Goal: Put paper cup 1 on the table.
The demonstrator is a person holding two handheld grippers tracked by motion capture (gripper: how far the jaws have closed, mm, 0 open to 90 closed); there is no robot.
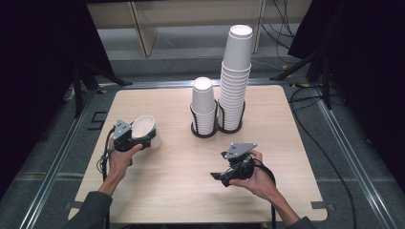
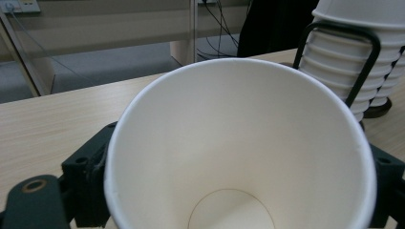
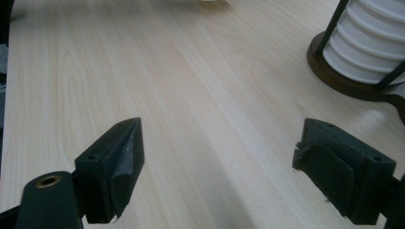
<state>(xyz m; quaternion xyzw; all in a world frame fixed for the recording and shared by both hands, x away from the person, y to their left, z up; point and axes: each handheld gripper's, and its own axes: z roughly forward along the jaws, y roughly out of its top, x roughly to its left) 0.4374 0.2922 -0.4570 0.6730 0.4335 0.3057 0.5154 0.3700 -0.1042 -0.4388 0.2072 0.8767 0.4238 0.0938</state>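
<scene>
My left gripper is shut on a white paper cup, held over the left part of the wooden table with its mouth tilted up and to the right. In the left gripper view the cup's inside sits between the two black jaws, which press its sides. My right gripper stands open low over the table's front middle, pointing left, nothing between its fingers. Two stacks of white cups stand in a black wire holder: a short stack and a tall stack.
The holder's dark round base lies to the upper right in the right gripper view. Black stands and cables surround the table on the floor. A wooden shelf unit stands behind the table.
</scene>
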